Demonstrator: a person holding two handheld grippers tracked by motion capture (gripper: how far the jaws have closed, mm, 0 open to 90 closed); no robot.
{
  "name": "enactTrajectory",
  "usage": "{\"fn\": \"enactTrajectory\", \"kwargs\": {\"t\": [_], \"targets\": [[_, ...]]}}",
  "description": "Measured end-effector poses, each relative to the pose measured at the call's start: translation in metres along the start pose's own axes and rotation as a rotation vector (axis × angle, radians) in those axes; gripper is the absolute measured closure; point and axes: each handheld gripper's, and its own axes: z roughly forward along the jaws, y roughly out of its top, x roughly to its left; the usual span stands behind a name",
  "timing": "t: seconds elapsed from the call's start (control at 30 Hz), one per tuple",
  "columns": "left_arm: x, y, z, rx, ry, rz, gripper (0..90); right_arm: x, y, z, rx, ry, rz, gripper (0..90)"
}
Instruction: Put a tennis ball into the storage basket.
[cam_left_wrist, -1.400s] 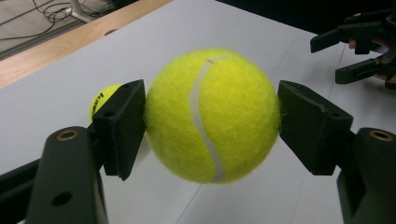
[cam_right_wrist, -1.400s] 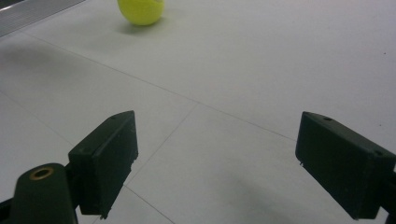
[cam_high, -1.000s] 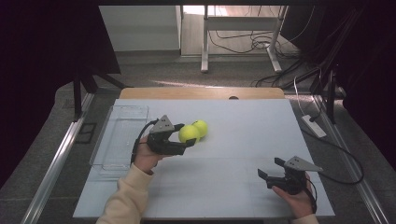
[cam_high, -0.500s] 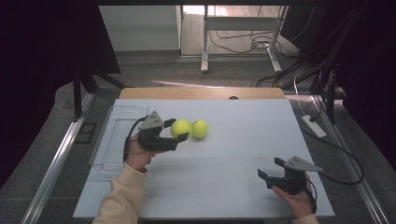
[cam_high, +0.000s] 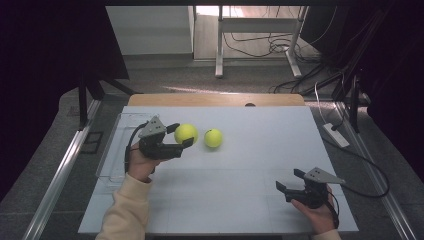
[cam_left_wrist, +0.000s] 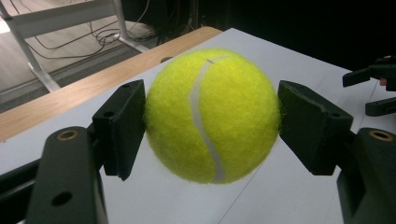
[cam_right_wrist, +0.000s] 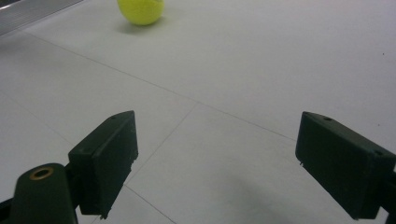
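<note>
The left gripper (cam_high: 182, 136) holds a yellow tennis ball (cam_high: 186, 133) between its jaws — each pad pressed to a side of the ball, which is lifted off the white table (cam_high: 250, 200). A second tennis ball (cam_high: 213, 138) rests on the table just beside it. The right gripper (cam_high: 287, 182) sits near the table's front right, jaws wide and empty — well apart from both balls.

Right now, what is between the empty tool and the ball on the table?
Nothing. In the high view, bare table lies between the right tool and the loose ball.
</note>
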Motion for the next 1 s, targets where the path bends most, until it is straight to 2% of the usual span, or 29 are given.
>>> {"fn": "enactTrajectory", "kwargs": {"t": [1.0], "targets": [[0.025,-0.004,-0.022,-0.035,0.101,-0.054,27.6,0.001,0.0,0.0,0.002,0.0,0.0,13.3]]}}
